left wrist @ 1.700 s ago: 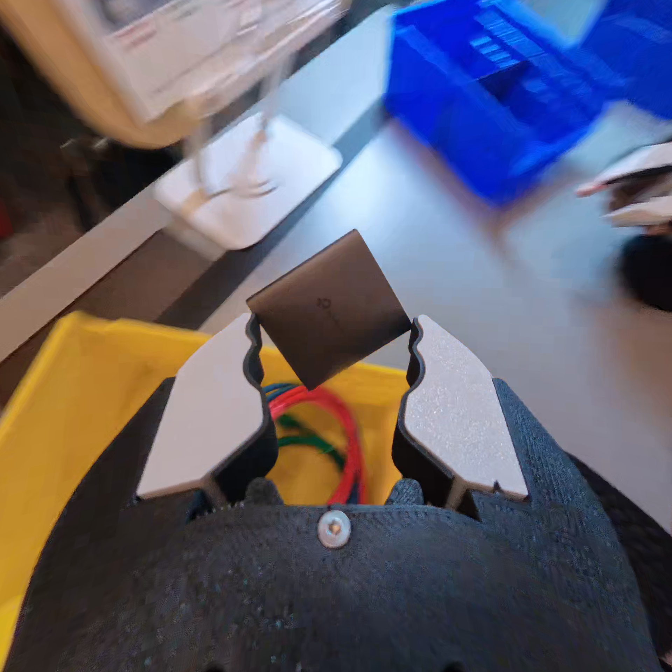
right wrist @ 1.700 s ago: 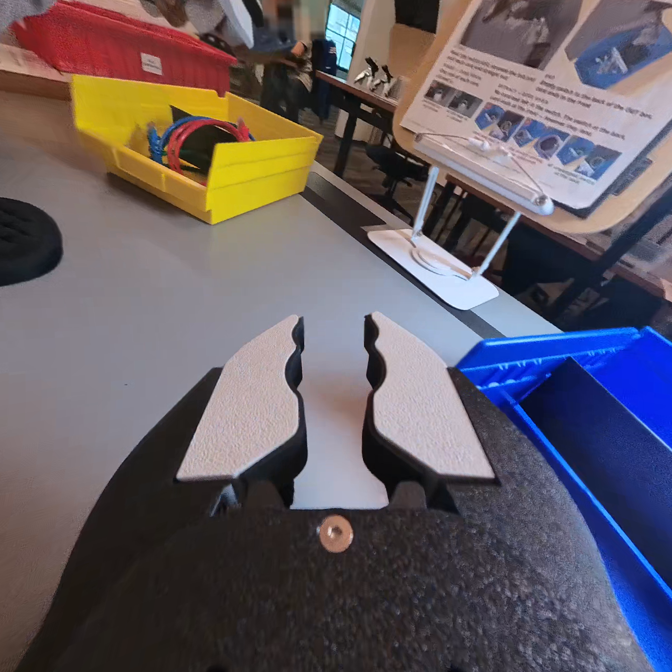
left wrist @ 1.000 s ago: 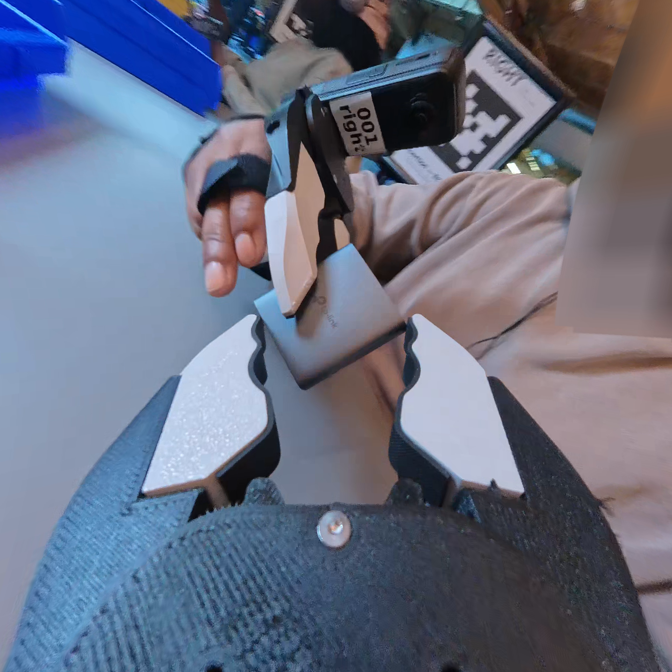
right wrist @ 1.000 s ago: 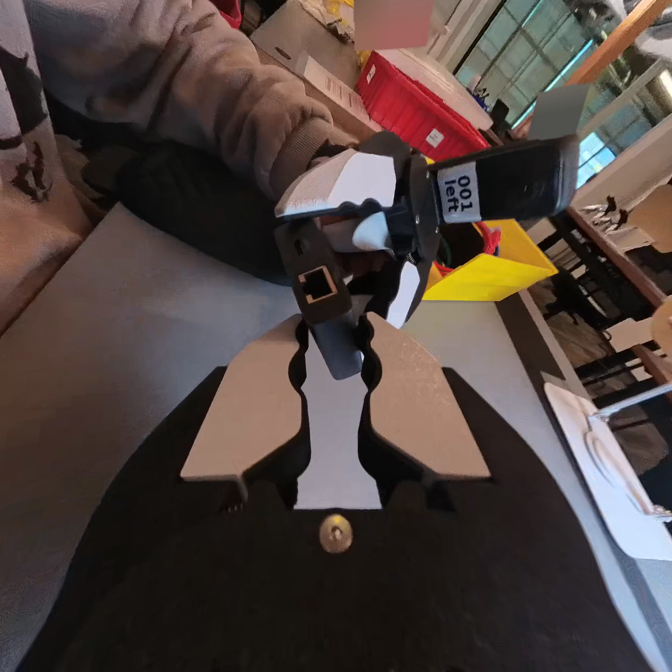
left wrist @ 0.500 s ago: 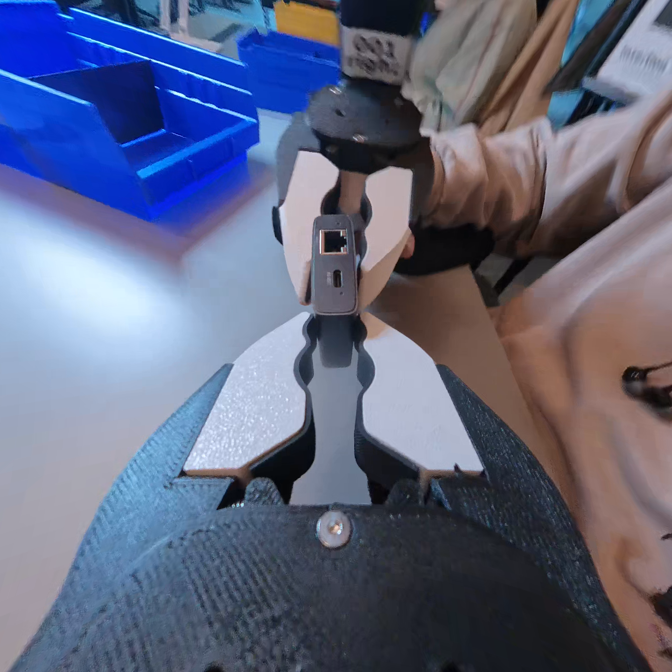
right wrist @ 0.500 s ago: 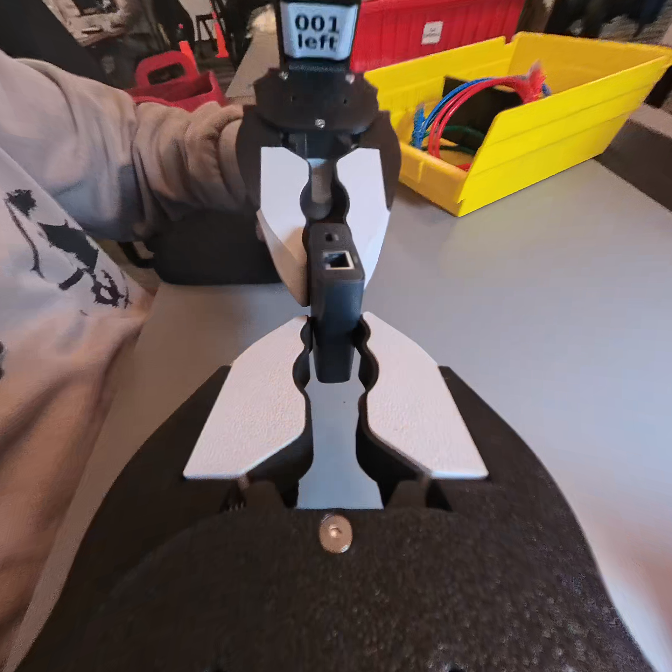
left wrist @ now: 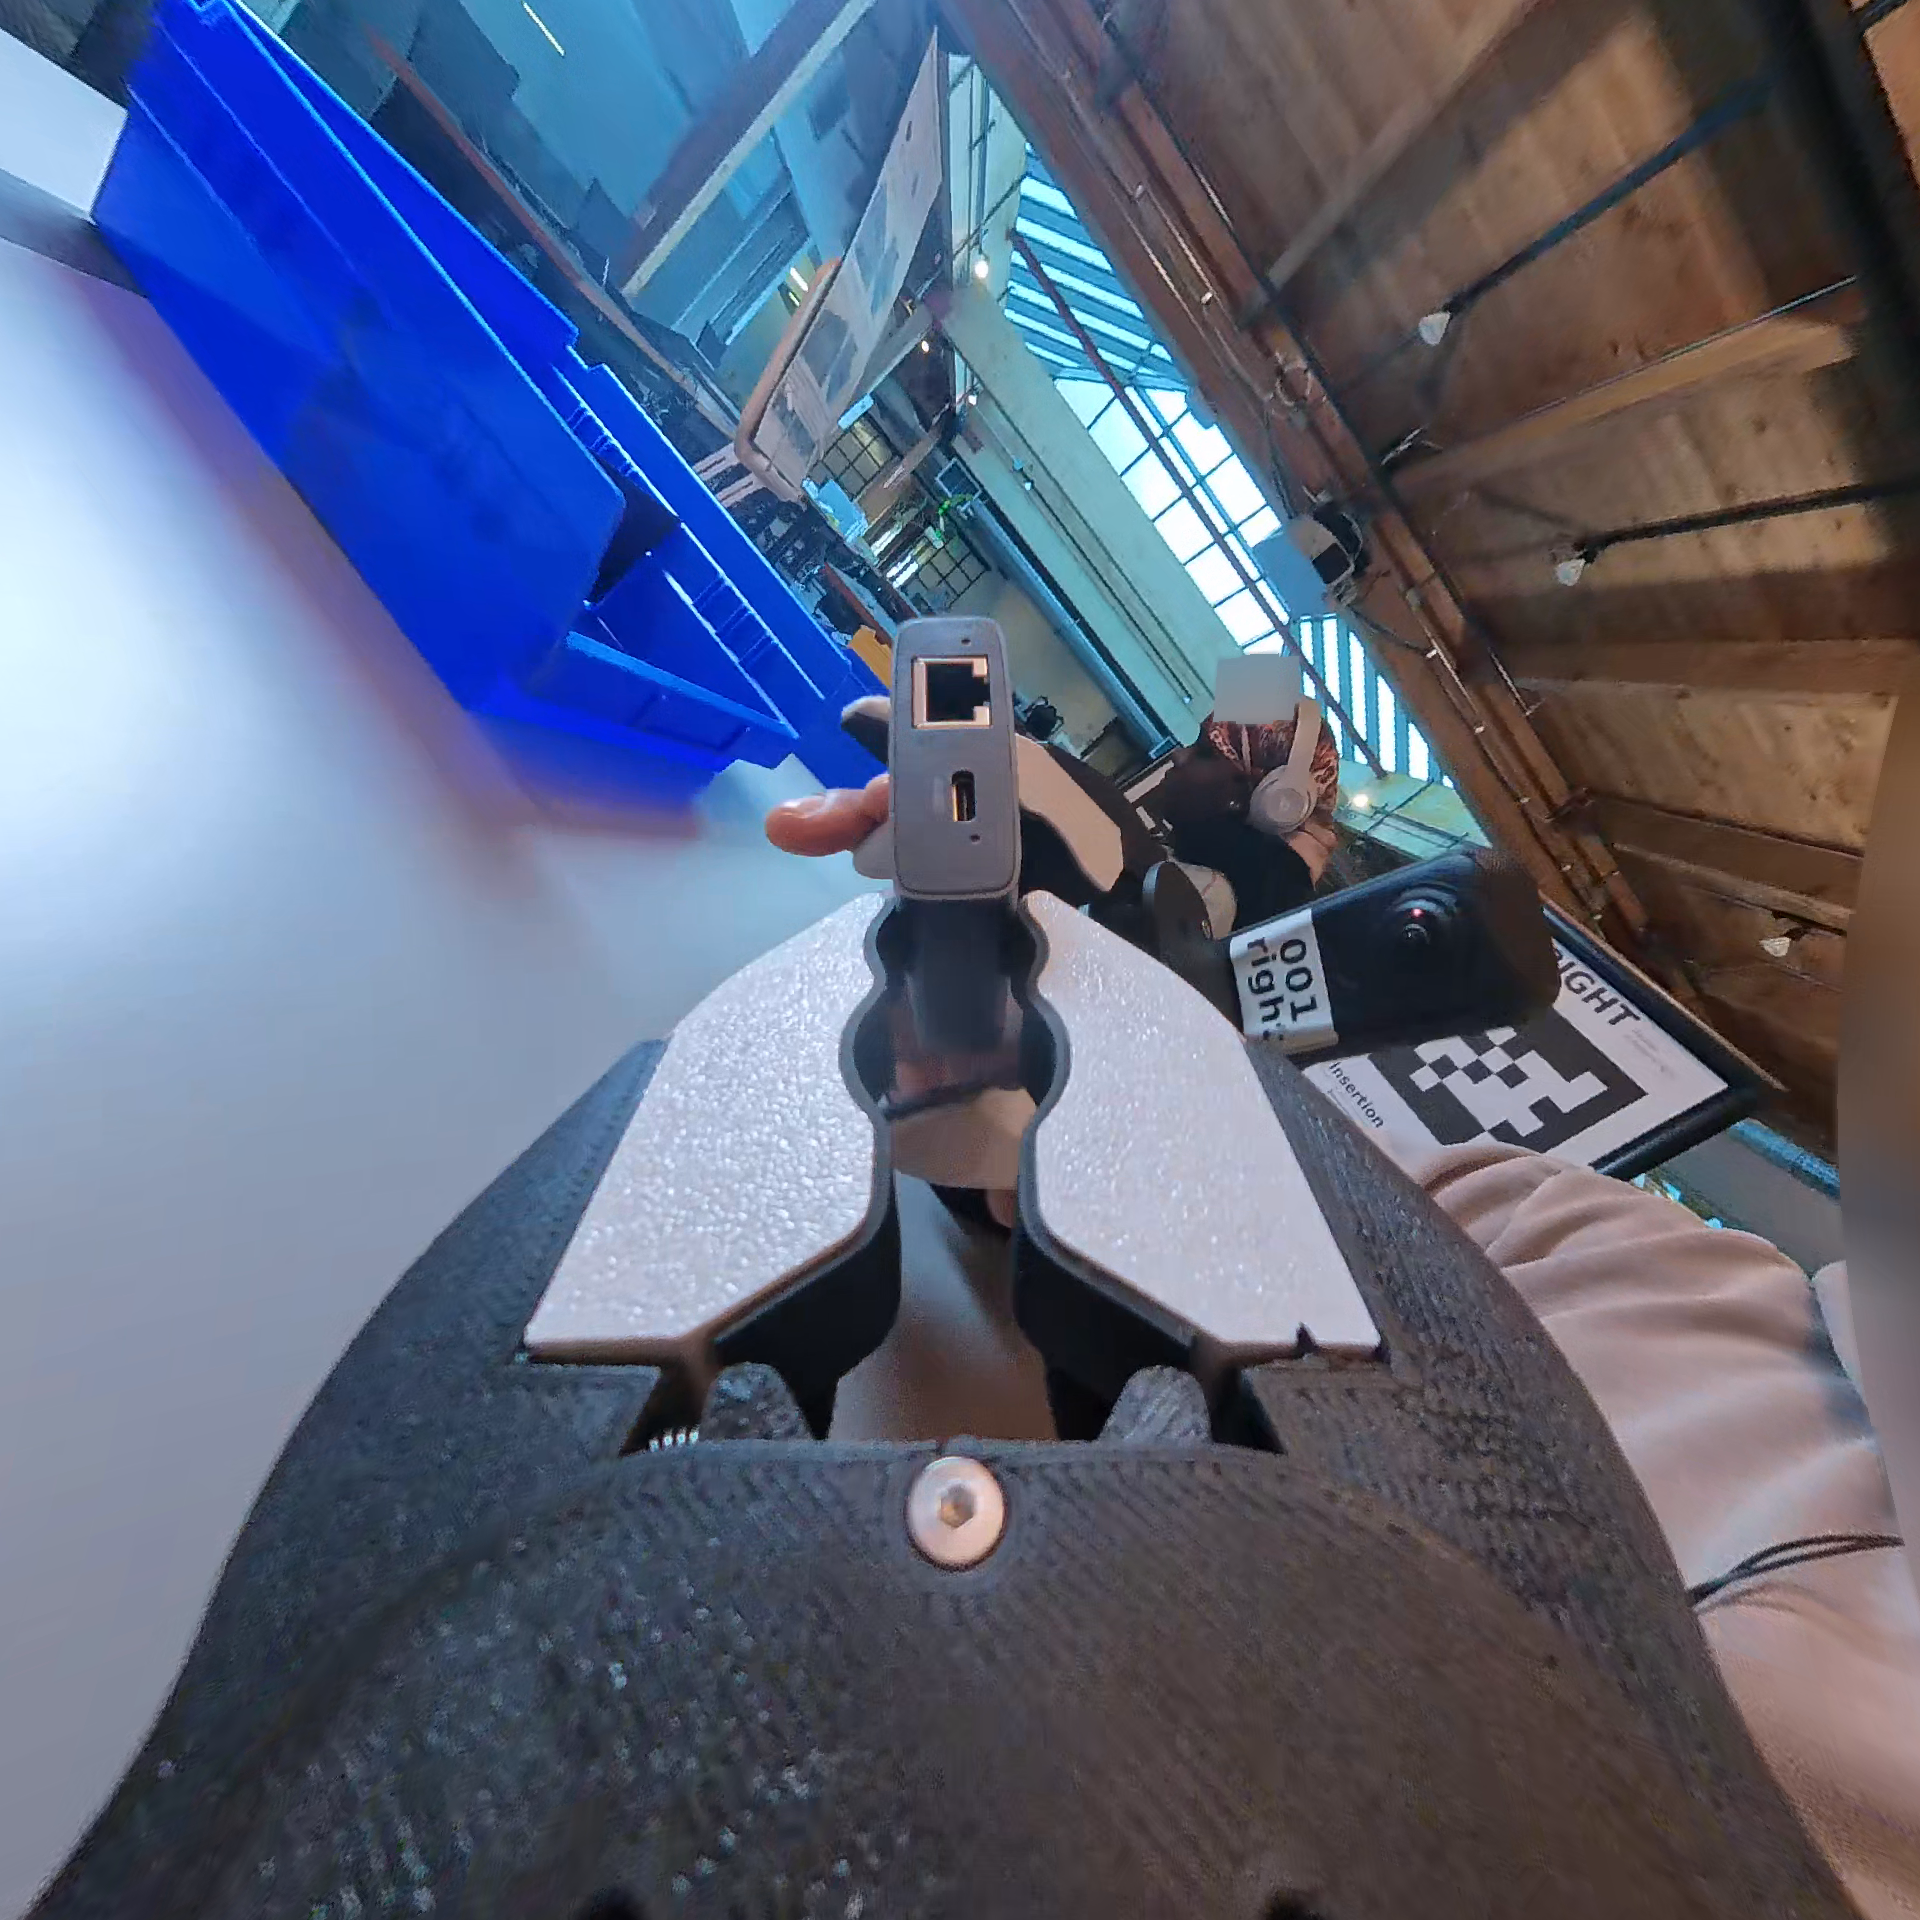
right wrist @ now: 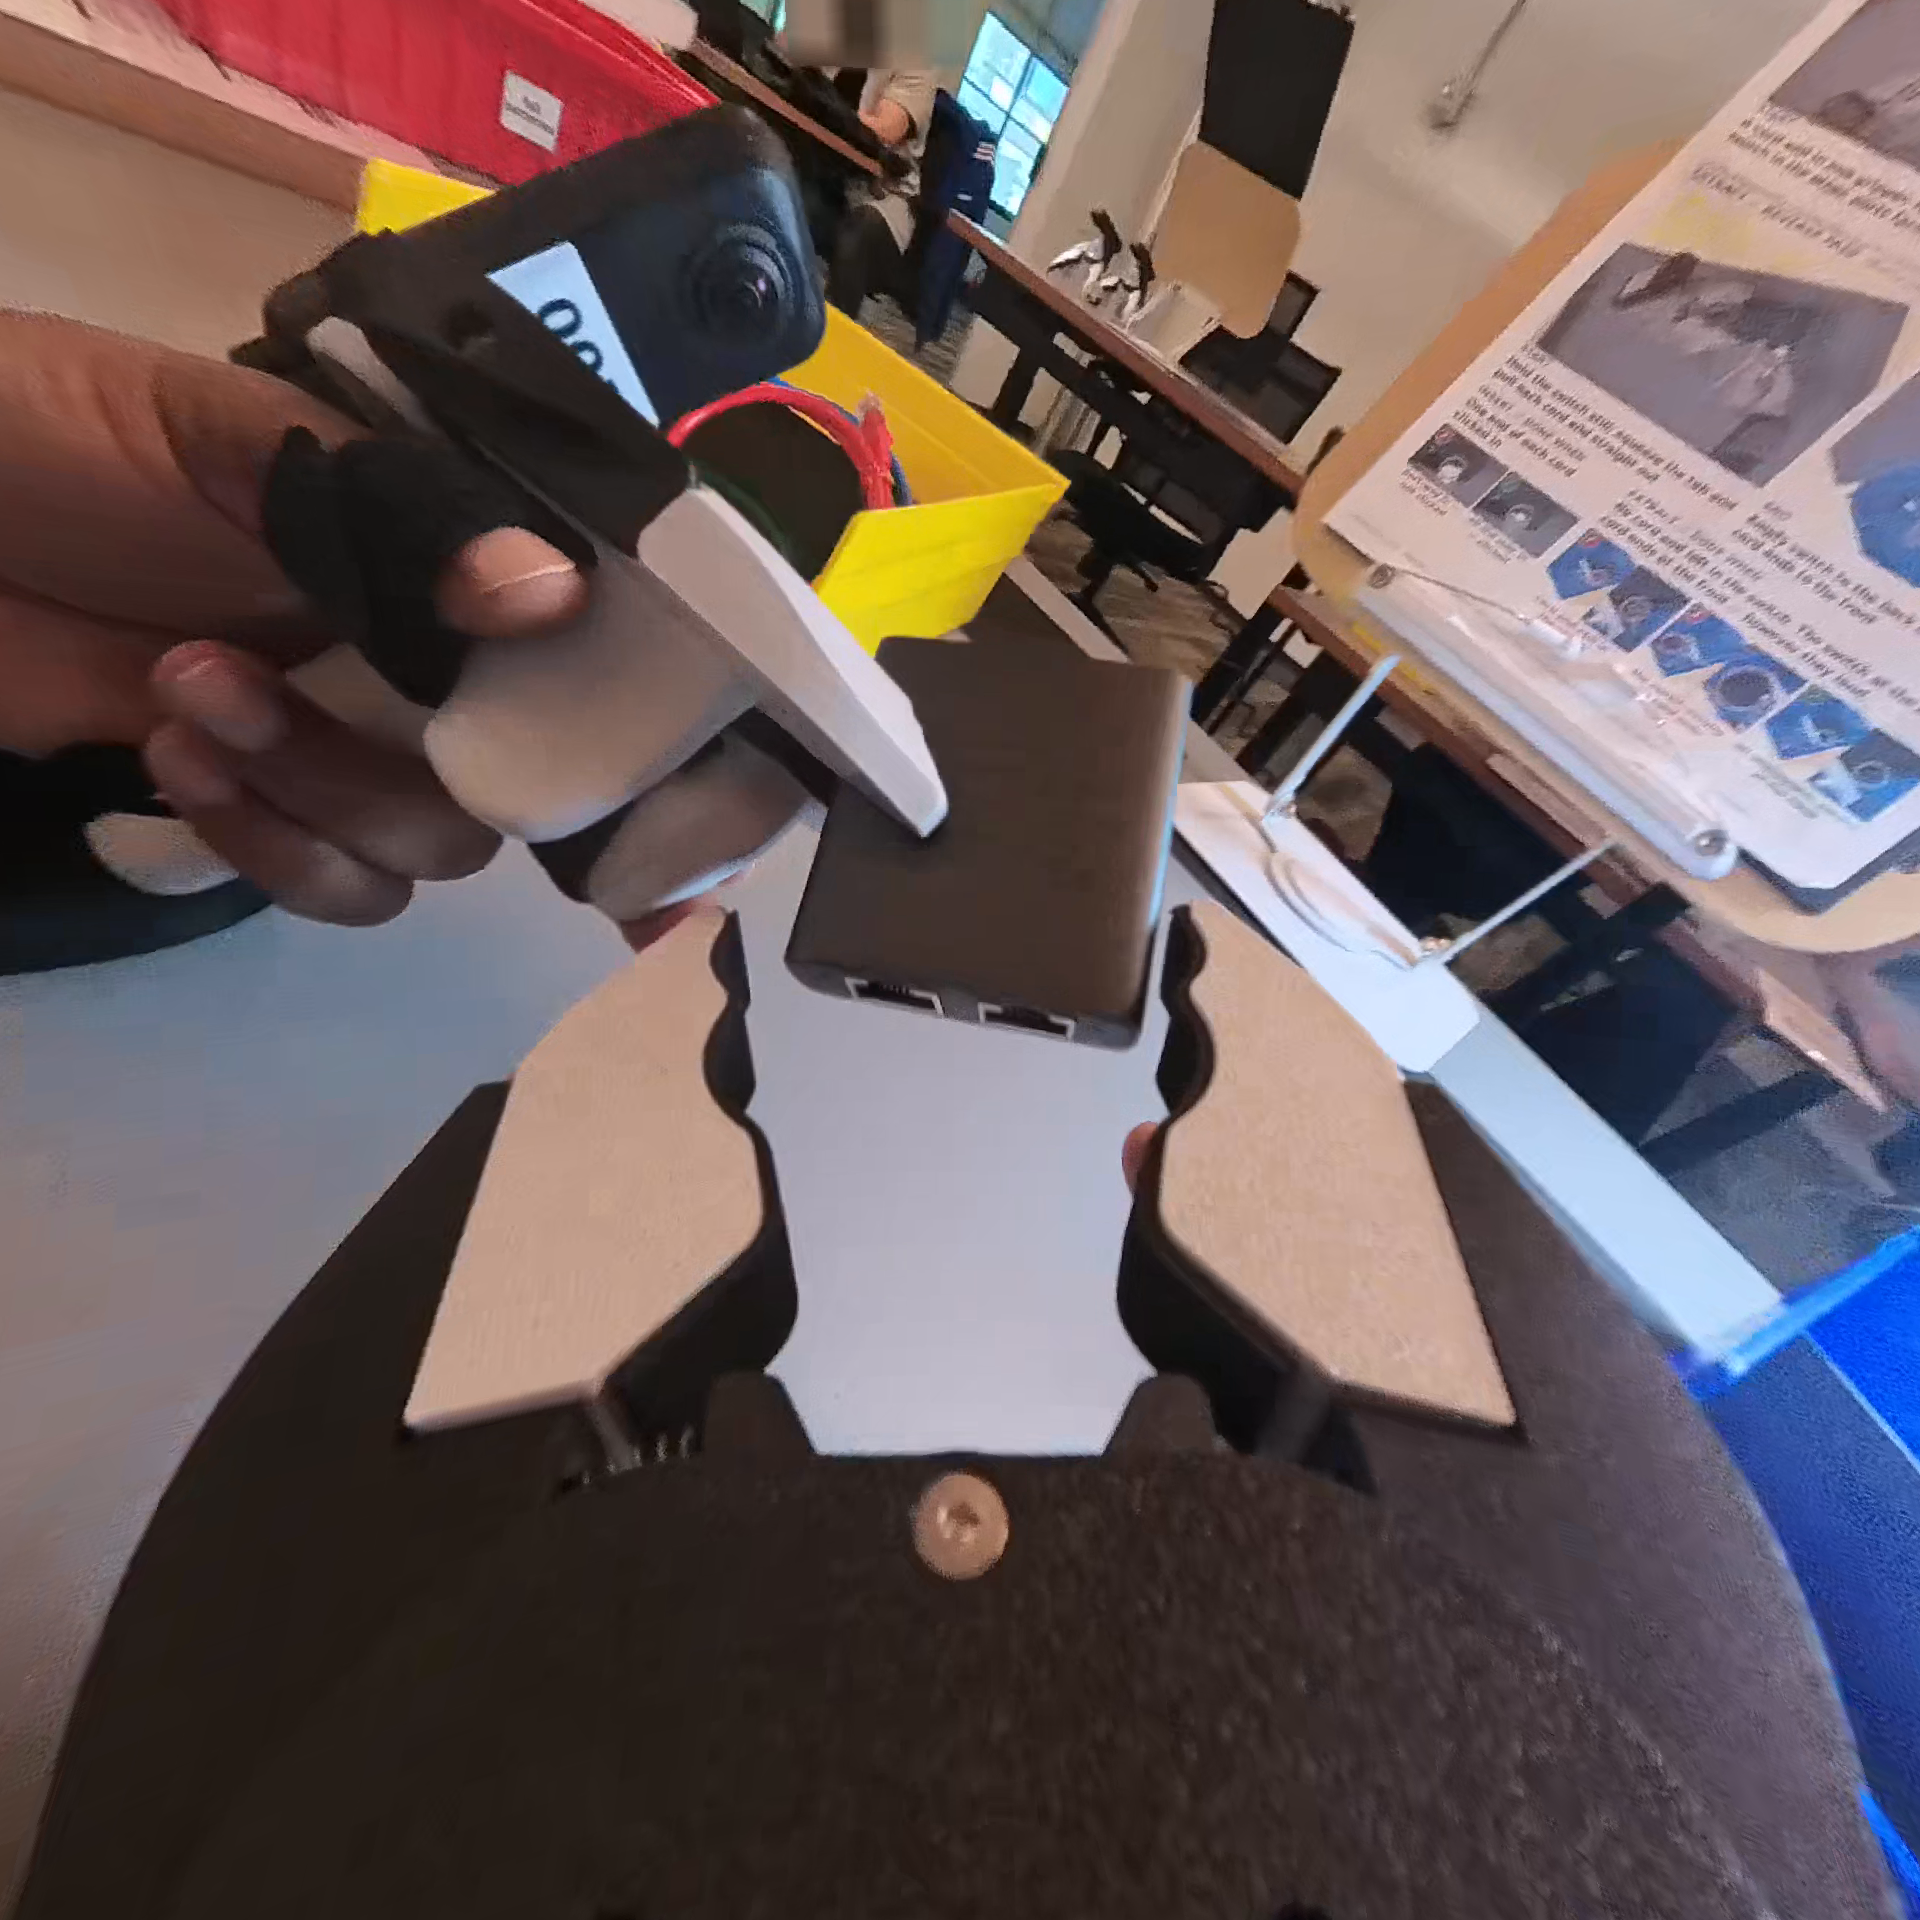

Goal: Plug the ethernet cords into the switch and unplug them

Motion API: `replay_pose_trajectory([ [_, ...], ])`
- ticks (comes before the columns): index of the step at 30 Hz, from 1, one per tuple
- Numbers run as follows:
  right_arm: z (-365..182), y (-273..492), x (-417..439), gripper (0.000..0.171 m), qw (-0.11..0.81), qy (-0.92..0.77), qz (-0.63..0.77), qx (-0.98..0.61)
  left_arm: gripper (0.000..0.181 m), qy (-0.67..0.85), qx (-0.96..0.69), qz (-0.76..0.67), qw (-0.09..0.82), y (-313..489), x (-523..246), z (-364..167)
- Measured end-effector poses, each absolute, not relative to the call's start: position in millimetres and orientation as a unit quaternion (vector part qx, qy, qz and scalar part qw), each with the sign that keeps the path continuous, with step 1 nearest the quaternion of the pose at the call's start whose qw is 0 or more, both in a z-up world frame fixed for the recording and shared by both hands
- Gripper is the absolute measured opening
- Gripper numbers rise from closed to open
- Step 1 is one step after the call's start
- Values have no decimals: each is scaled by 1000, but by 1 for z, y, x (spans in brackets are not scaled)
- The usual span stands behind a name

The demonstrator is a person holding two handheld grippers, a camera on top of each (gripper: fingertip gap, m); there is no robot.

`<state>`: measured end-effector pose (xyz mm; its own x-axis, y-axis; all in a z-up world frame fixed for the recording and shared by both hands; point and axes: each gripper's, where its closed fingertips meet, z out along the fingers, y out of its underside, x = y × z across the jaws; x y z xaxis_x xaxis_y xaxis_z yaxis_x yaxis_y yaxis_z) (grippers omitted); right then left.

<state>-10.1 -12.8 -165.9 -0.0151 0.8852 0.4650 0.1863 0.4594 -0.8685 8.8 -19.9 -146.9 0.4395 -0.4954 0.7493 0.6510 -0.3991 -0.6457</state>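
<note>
My left gripper [left wrist: 951, 940] is shut on the thin edge of the dark grey switch [left wrist: 954, 769] and holds it up above the table, one port end toward its camera. In the right wrist view the switch [right wrist: 997, 821] is flat and tilted, with two ethernet ports facing me. My right gripper [right wrist: 956, 935] is open, its fingertips on either side of the switch's near edge and not touching it. A white finger [right wrist: 769, 665] of the left gripper lies over the switch top. Red, blue and green cords [right wrist: 842, 426] lie in the yellow bin [right wrist: 935, 540].
The grey table [right wrist: 260, 1091] lies below. A blue bin [left wrist: 416, 416] stands on its far side and at my right [right wrist: 1849, 1455]. A document stand [right wrist: 1351, 914] with an instruction sheet [right wrist: 1662, 499] sits at the table edge. A red bin [right wrist: 416, 94] is behind the yellow one.
My right gripper has opened and let go of the switch, which it was gripping half a second ago. My left gripper keeps its hold and has turned the switch flat toward the right camera.
</note>
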Motion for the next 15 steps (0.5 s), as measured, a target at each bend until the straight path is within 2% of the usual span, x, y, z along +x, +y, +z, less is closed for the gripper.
replay_pose_trajectory([
  [2,-157,-11,-13,68,601,-623,294,-406,20,-71,-639,-530,552,-22,12,-143],
  [6,-154,-14,-12,67,607,-637,287,-377,19,-68,-640,-529,554,-25,14,-143],
  [8,-157,-14,-11,67,582,-645,309,-387,21,-52,-643,-523,558,-26,15,-144],
  [12,-161,-18,-5,67,442,-622,463,-452,33,15,-650,-479,589,-31,12,-138],
  [15,-154,-29,10,66,286,-584,604,-461,41,130,-677,-359,629,-38,11,-137],
])
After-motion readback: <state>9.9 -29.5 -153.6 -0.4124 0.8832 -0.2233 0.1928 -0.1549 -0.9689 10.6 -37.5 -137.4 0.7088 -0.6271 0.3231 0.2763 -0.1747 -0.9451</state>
